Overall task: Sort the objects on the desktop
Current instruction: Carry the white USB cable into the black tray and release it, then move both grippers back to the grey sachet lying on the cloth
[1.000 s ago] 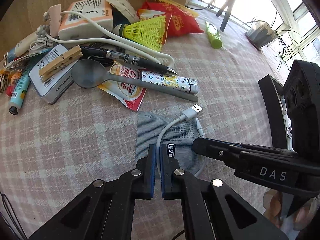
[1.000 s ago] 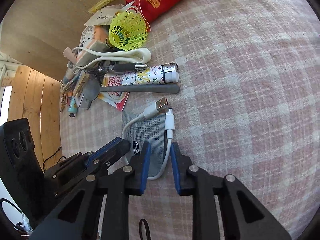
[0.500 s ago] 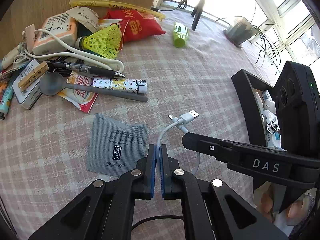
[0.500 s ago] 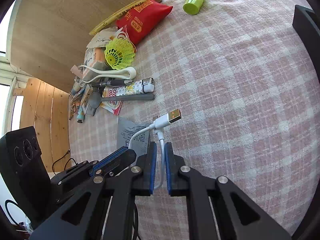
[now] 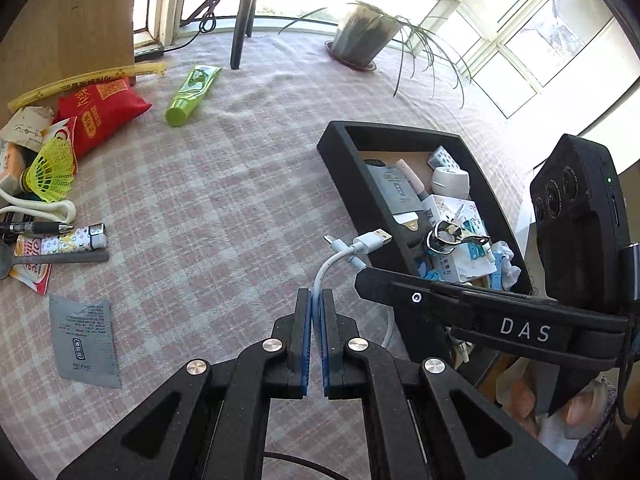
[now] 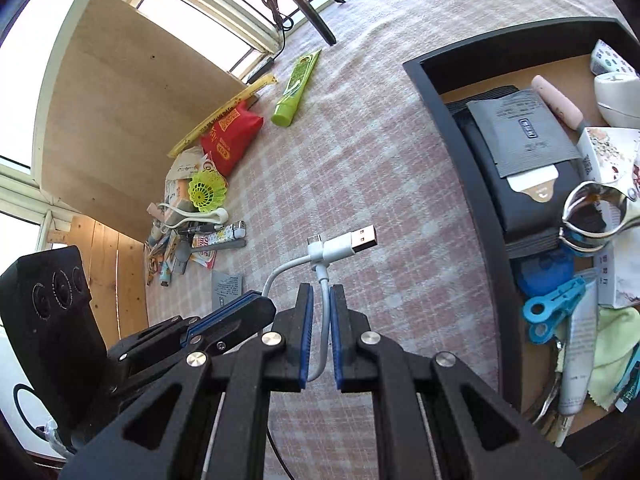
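A short white USB cable (image 5: 362,242) hangs in the air between both grippers, its plugs pointing at the black tray (image 5: 348,168). My left gripper (image 5: 316,296) is shut on one strand of it. In the right wrist view my right gripper (image 6: 322,292) is shut on the other strand of the cable (image 6: 348,246), just left of the tray's rim (image 6: 452,120). The two grippers sit side by side, almost touching. The tray holds several small things, among them a grey sachet (image 6: 520,136) and a blue clip (image 6: 556,312).
A pile lies at the far left on the checked cloth: red snack bag (image 5: 96,116), yellow shuttlecock (image 5: 52,172), patterned lighter (image 5: 76,236), pen, spoon. A green tube (image 5: 192,94) and a grey sachet (image 5: 84,340) lie apart. A potted plant (image 5: 360,36) and a tripod leg stand behind.
Both grippers have risen and swung right with the cable, from above the grey sachet to beside the black tray. The right jaws closed on the cable. The sachet stayed on the cloth.
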